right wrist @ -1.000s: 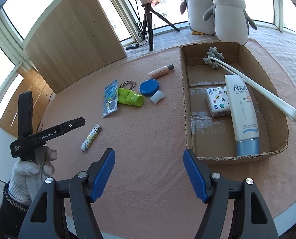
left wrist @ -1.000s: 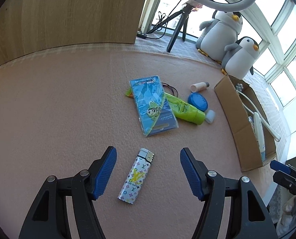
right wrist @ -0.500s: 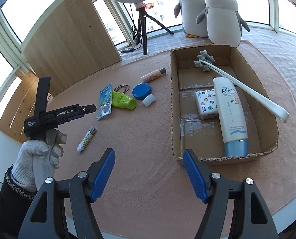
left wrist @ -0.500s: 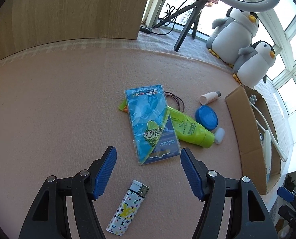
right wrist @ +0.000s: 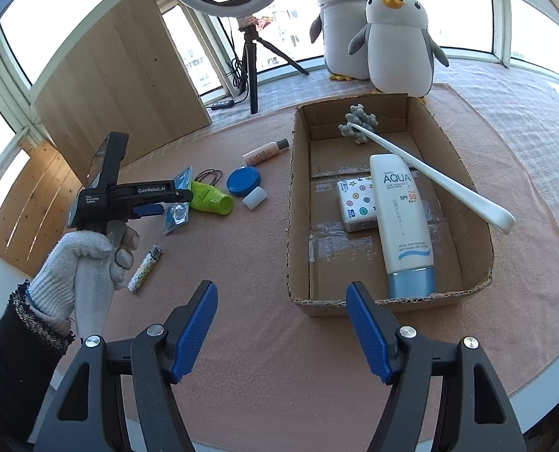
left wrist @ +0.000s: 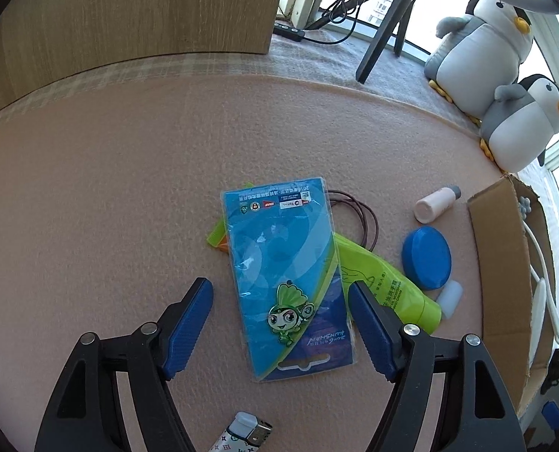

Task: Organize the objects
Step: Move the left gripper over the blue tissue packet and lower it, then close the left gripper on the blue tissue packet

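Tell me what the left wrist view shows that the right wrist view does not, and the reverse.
Only the left wrist view: the printed face of the blue packet, lying between the open left claw tips, partly over the green tube.

Only the right wrist view: the cardboard box interior, holding a sunscreen tube, a patterned pack and a white brush; also the gloved hand and the open right claw.

Both: lighter, blue lid, penguins.

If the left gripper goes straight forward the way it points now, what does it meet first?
Most likely the flat blue plastic-wrapped card: it lies directly between the open left gripper fingers, partly over the lime-green tube. How high the gripper is above it is unclear.
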`<control>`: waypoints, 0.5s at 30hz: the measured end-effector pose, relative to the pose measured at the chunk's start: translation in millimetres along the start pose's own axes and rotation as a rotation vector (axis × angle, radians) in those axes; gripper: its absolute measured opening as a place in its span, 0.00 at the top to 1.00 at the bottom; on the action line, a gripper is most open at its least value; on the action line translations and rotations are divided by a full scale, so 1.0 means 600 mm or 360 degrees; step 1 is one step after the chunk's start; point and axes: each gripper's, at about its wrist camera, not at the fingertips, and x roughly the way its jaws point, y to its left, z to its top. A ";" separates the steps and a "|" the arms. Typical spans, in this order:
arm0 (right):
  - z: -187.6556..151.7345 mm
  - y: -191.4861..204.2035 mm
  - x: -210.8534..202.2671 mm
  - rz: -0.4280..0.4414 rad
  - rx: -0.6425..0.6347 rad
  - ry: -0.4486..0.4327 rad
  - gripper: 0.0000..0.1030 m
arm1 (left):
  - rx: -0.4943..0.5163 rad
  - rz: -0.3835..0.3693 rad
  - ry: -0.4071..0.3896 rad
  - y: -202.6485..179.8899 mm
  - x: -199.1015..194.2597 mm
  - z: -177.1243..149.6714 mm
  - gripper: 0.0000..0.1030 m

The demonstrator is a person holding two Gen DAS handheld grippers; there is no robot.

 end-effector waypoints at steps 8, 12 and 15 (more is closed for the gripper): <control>-0.010 -0.038 -0.007 -0.0058 0.0082 -0.0019 0.35 | 0.0029 0.0027 -0.0069 -0.006 0.003 -0.002 0.26; -0.015 -0.046 -0.009 -0.0074 0.0097 -0.0035 0.35 | 0.0030 0.0008 -0.0081 0.000 -0.003 -0.007 0.39; -0.017 -0.054 -0.009 -0.0079 0.0112 -0.0042 0.35 | 0.0038 0.0006 -0.0086 0.004 -0.007 -0.009 0.41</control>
